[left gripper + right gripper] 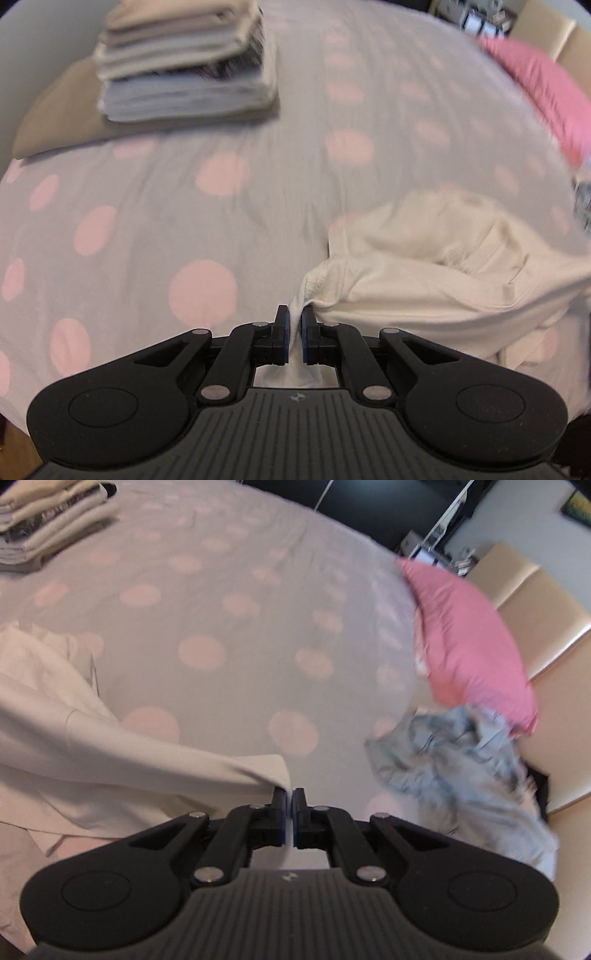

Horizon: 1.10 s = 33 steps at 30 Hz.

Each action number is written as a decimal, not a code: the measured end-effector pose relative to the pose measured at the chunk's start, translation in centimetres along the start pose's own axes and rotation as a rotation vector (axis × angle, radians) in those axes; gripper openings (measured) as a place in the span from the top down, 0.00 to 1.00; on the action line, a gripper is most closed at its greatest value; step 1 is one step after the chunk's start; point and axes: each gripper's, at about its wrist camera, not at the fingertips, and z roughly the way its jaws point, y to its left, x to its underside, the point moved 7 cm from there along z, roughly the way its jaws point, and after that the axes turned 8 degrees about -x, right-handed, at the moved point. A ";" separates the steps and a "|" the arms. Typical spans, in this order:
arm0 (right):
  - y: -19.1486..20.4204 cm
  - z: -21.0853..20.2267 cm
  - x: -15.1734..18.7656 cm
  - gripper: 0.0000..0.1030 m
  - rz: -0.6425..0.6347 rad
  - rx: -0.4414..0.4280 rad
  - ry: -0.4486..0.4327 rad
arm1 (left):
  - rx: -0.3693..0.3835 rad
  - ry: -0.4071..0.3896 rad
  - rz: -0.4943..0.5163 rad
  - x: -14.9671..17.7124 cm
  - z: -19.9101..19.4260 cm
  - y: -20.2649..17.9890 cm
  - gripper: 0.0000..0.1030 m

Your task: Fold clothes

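Cream garment (436, 280): stretched between both grippers over the near part of the bed, slack and bunched in the middle, partly draped on the sheet; ribbed hem edge at the left end, a plain corner at the right end (258, 771).
Left gripper (294, 334): fingers pinching the ribbed hem, cloth gathered between the pads and trailing down behind them.
Right gripper (289, 818): fingers pressed nearly together on the tip of the corner, only a sliver of cloth caught at the fingertips.
Step in hand: judged as spreading out, the piece held by two ends and drawn taut before being laid flat; blur in both views suggests motion.
Next move calls for: keeping both pinches firm, pulling the two ends apart to take out the middle bunching, then lowering flat onto bare sheet in the middle of the bed; right-hand hold looks shallow, so risk of the corner slipping out.
Folded stack (184, 62): several pieces piled neatly at the far left corner of the bed, resting on a tan cloth (59, 114).
Grey-blue garment (461, 771): crumpled at the right edge of the bed, judged as waiting for folding.
Pink pillow (469, 638): at the right edge, just behind the crumpled piece.
Bed sheet (155, 206): pale with pink dots, open space between stack and held piece.
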 end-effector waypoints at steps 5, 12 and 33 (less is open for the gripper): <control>0.0 4.0 2.0 0.94 0.062 -0.068 0.027 | 0.002 -0.058 0.014 0.6 0.5 -0.3 0.93; 0.0 2.8 1.6 0.55 0.089 -0.133 -0.067 | 0.036 -0.134 -0.058 -0.6 -0.5 -0.4 0.84; 6.1 -0.1 -2.9 0.36 -0.070 -0.304 -0.264 | 0.036 -0.201 0.085 -0.7 -1.3 -1.9 0.54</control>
